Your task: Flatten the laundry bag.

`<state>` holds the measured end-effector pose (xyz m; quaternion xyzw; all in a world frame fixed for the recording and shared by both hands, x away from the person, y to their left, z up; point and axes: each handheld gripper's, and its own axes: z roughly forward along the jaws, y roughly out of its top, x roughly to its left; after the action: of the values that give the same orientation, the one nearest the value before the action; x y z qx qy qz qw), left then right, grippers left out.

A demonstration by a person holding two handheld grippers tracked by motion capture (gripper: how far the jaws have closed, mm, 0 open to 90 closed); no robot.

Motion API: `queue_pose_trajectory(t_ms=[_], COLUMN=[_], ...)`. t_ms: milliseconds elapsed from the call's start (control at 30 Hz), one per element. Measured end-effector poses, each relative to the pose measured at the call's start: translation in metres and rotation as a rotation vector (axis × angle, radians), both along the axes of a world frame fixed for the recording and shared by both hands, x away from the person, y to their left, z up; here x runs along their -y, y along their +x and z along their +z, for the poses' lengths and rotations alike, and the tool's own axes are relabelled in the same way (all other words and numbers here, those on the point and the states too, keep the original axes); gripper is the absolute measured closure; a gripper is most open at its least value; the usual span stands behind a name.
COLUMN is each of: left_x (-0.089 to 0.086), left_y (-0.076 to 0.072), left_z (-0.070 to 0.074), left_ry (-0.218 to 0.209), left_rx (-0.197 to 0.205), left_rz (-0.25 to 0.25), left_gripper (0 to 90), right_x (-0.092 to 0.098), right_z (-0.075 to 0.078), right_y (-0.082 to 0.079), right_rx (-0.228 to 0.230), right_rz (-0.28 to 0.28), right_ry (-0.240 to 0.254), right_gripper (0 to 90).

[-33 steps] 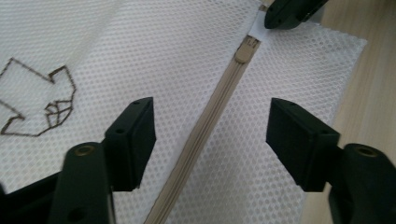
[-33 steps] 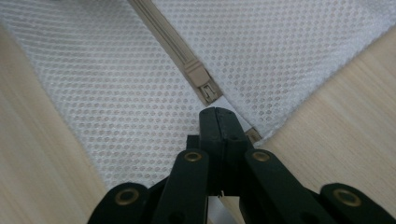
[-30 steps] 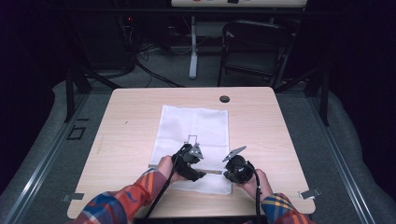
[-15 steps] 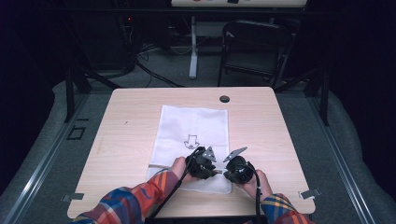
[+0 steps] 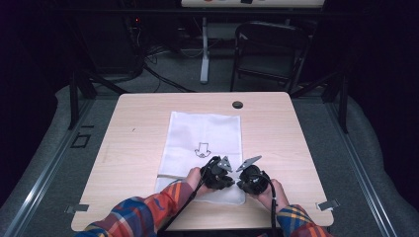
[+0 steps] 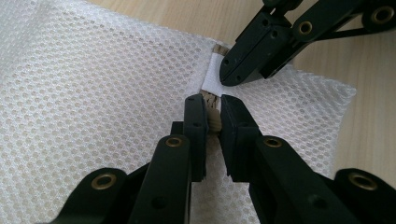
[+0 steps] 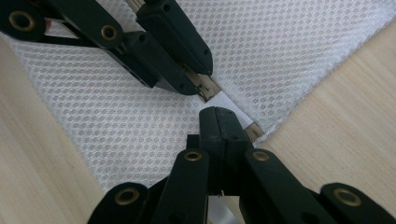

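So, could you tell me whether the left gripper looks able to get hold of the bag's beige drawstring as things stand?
Probably yes: the left gripper already has its jaws closed around the drawstring at the mesh bag edge, and the right gripper sits just clear beside it.

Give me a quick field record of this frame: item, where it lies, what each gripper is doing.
item: white mesh bag, arrow mark printed on it
surface: wooden table, bag lies flat
left gripper: jaws have just been closing, now pinching the beige zipper strip at the bag's near edge
right gripper: shut on the white tape of the same edge
spacing: the two grippers' tips close together, not touching
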<state>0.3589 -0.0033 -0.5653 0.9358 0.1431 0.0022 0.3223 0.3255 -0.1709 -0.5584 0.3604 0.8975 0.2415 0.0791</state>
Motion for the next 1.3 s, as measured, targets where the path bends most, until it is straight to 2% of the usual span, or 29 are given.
queue_pose_trajectory(t_ms=[33, 100, 267, 333, 367, 467, 500, 567, 633, 667, 700, 800, 900, 933, 1067, 1133, 1300], left_x=[-0.0003, -0.0005, 0.0004, 0.0, -0.0004, -0.0005, -0.0005, -0.0006, -0.0014, -0.0016, -0.0016, -0.0007, -0.001, -0.0017, -0.0019, -0.0021, -0.0033], left_y=[0.0, -0.0005, -0.0013, -0.0009, 0.0003, 0.0006, 0.0005, 0.0005, 0.0014, 0.0016, 0.0017, 0.0009, 0.0009, 0.0015, 0.0017, 0.0015, 0.002], left_z=[-0.0001, -0.0012, -0.0014, -0.0012, -0.0015, -0.0019, -0.0018, -0.0019, -0.0026, -0.002, -0.0019, -0.0016, -0.0009, -0.0006, -0.0006, 0.0002, 0.0002], left_ry=[0.001, -0.015, -0.015, -0.009, -0.014, -0.019, -0.017, -0.018, -0.025, -0.015, -0.012, -0.011, -0.006, -0.006, -0.007, 0.004, -0.002], left_rx=[-0.007, -0.027, -0.027, -0.031, -0.029, -0.031, -0.03, -0.028, -0.032, -0.03, -0.028, -0.022, -0.02, -0.032, -0.022, -0.02, -0.026], left_rz=[0.008, 0.028, 0.036, 0.036, 0.031, 0.032, 0.033, 0.035, 0.03, 0.033, 0.031, 0.029, 0.032, 0.026, 0.028, 0.026, 0.027], left_gripper=[81.3, 81.3, 81.2, 81.2, 81.2, 81.1, 81.1, 81.0, 81.0, 80.9, 81.0, 81.1, 81.2, 81.2, 81.3, 81.3, 81.5], right_x=[-0.0008, -0.0004, 0.0, 0.0004, 0.001, -0.0015, -0.0025, -0.0023, -0.0013, -0.0006, -0.0004, 0.0015, 0.0014, 0.0009, -0.0012, -0.0008, -0.0002], right_z=[-0.0004, 0.0006, 0.0018, 0.0018, 0.0021, 0.0056, 0.0051, 0.0008, 0.0004, 0.0003, -0.0011, -0.0009, -0.0014, -0.0016, -0.0013, -0.0015, -0.0008], right_y=[-0.0003, 0.0, 0.0007, 0.0016, 0.0017, 0.0024, 0.004, 0.0069, 0.0078, 0.0079, 0.0078, 0.0083, 0.0073, 0.007, 0.0061, 0.0061, 0.0064], right_rx=[0.004, 0.012, 0.011, 0.0, 0.013, 0.089, 0.092, 0.068, 0.067, 0.067, 0.068, 0.064, 0.075, 0.075, 0.082, 0.082, 0.072], right_rz=[0.0, 0.015, 0.027, 0.011, 0.009, 0.003, -0.001, 0.008, 0.01, 0.01, 0.003, 0.043, 0.045, 0.045, 0.045, 0.042, 0.042], right_ry=[0.005, -0.023, -0.048, -0.032, -0.028, -0.038, -0.041, -0.034, -0.027, -0.025, -0.006, -0.012, -0.018, -0.015, -0.027, -0.028, -0.031], right_gripper=[90.0, 90.0, 90.0, 90.0, 90.0, 90.0, 90.0, 90.0, 90.0, 90.0, 90.0, 90.0, 90.0, 90.0, 90.0, 90.0, 90.0])
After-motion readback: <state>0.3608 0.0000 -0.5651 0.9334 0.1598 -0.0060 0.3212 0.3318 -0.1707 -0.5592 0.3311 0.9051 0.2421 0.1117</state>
